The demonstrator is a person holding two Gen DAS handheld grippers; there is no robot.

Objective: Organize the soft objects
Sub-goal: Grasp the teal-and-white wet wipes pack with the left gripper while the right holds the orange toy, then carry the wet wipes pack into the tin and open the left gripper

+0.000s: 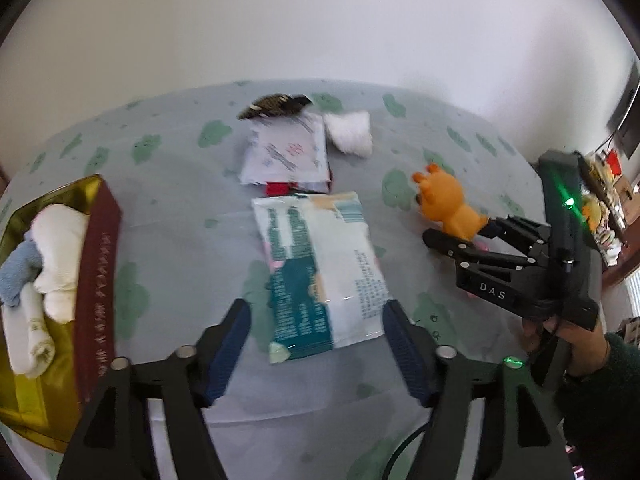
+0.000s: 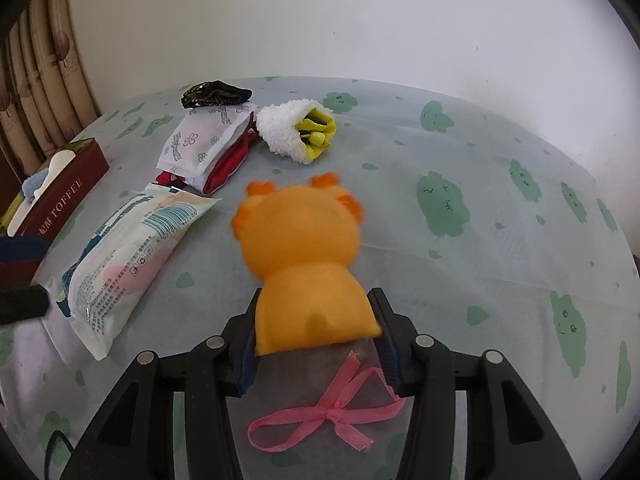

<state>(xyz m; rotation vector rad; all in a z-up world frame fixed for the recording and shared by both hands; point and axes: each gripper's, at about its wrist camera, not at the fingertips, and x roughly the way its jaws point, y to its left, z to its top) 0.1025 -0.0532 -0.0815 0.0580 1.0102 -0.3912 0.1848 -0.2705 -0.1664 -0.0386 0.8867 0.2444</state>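
An orange plush toy has its lower body clamped between the pads of my right gripper, which is shut on it. A sheer bag with a pink ribbon hangs under the toy. In the left wrist view the same toy and right gripper are at the right. My left gripper stands wide open over the near end of a white-and-teal tissue pack; its pads do not touch the pack. The pack lies flat on the cloth.
A maroon toffee box at the left holds rolled white towels and a blue cloth. Further back lie a floral white pack on red fabric, a fluffy white item with yellow inside and a black patterned pouch. A cloud-print cloth covers the surface.
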